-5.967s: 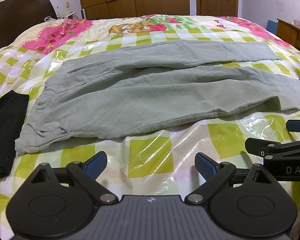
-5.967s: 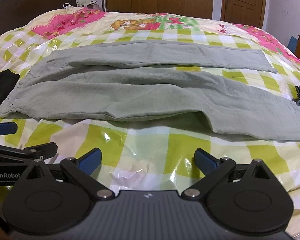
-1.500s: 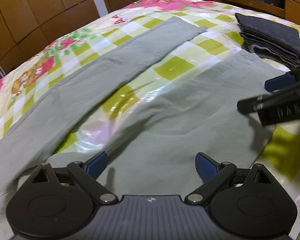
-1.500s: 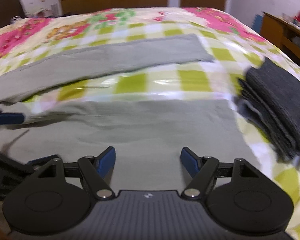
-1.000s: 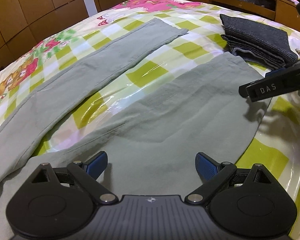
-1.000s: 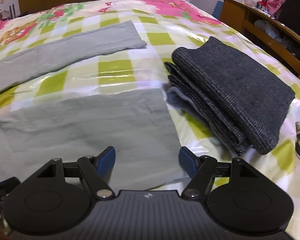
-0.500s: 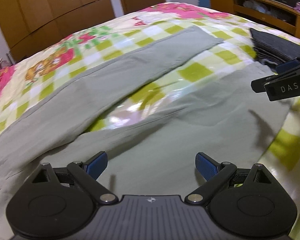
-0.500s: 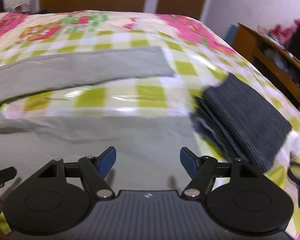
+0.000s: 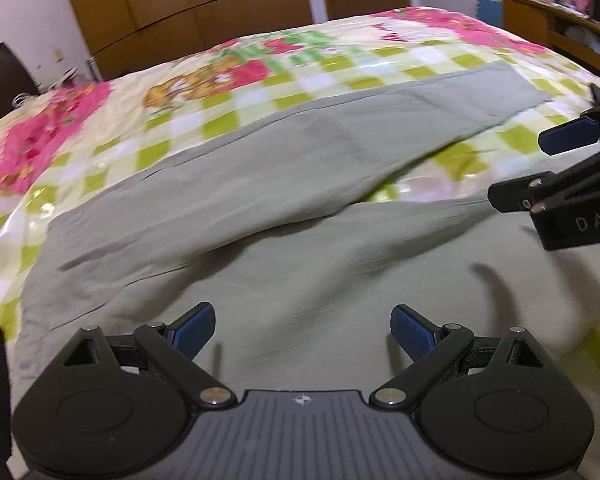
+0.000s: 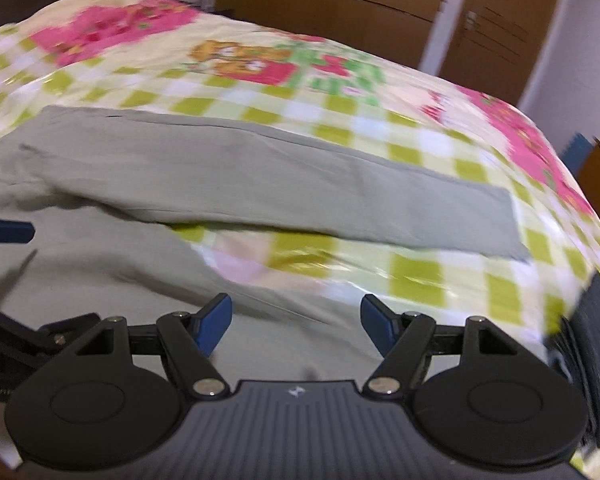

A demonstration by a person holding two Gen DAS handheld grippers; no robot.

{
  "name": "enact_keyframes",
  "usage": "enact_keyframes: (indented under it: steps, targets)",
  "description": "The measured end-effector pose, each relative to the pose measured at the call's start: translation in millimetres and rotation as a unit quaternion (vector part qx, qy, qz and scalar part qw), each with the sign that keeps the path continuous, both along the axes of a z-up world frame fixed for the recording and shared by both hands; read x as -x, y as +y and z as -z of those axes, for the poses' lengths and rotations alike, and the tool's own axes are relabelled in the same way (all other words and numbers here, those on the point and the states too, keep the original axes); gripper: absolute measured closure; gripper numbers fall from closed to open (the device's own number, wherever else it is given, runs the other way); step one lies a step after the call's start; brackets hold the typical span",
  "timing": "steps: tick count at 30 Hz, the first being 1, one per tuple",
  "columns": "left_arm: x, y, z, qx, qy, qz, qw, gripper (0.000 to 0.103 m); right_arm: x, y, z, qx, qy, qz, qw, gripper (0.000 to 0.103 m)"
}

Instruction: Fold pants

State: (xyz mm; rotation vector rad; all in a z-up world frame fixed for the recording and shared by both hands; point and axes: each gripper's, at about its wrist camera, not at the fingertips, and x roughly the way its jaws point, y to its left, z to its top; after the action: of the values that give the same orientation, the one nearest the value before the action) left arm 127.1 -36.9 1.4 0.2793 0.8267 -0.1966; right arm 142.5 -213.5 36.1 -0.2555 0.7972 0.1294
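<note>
I have the pants (image 9: 284, 208) spread flat on the bed (image 9: 340, 60), grey-green, unfolded; their long axis runs across both views, waist toward the left, leg ends toward the right; the far leg (image 10: 300, 188) lies straight to its hem, the near leg (image 10: 112, 272) sits directly under and ahead of my jaws, and a wedge of checked cover shows between the two legs.

My left gripper (image 9: 302, 330) hovers over the near leg nearer the waist end, jaws wide apart with nothing between the pads; my right gripper (image 10: 296, 320) hovers over the same leg further toward the hems, jaws also apart and empty; each gripper shows at the edge of the other's view, so they are close side by side. The near leg is what both can reach; the far leg lies beyond it, straight ahead; I judge the coming move to be a pinch on the near leg's edge to carry it over onto the far one.

A second ago both cameras looked at the hem end, with the dark folded cloth (image 10: 596, 340) large in the right view; now both have swung back toward the middle, that cloth is only a sliver at the right edge, and the pants themselves lie as they did.
</note>
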Motion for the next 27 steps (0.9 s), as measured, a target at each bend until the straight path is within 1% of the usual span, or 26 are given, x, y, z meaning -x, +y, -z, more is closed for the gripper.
enact_keyframes:
  steps: [5, 9, 11, 14, 16, 17, 19, 21, 25, 27]
  targets:
    - [-14, 44, -7, -0.004, -0.007, 0.003, 1.0000, 0.000, -14, 34, -1, 0.012, 0.004, -0.058, 0.998, 0.032]
    - [-50, 94, -20, -0.009, -0.027, -0.009, 0.9996, 0.000, -48, 54, -11, 0.025, -0.004, -0.125, 0.992, 0.032]
    - [-78, 122, -23, -0.002, -0.024, -0.025, 0.9994, 0.000, -76, 65, -13, 0.039, -0.013, -0.162, 0.986, 0.032]
    - [-128, 160, -19, 0.003, -0.013, -0.047, 0.9988, 0.000, -131, 84, -9, 0.066, -0.023, -0.220, 0.973, 0.032]
    - [-160, 185, -13, 0.001, -0.005, -0.058, 0.9983, 0.000, -166, 94, -3, 0.075, -0.021, -0.242, 0.967, 0.032]
    - [-175, 198, -10, 0.011, 0.003, -0.063, 0.9979, 0.000, -184, 98, 0, 0.075, -0.018, -0.250, 0.965, 0.032]
    - [-202, 223, -3, 0.029, 0.024, -0.072, 0.9967, 0.000, -216, 104, 5, 0.074, -0.008, -0.267, 0.961, 0.032]
    - [-221, 237, 3, 0.031, 0.040, -0.071, 0.9962, 0.000, -241, 111, 12, 0.073, 0.010, -0.291, 0.954, 0.031]
    - [-249, 256, 13, 0.039, 0.066, -0.069, 0.9947, 0.000, -269, 115, 29, 0.068, 0.069, -0.323, 0.941, 0.031]
    - [-258, 261, 16, 0.042, 0.071, -0.067, 0.9944, 0.000, -272, 117, 37, 0.081, 0.082, -0.330, 0.937, 0.031]
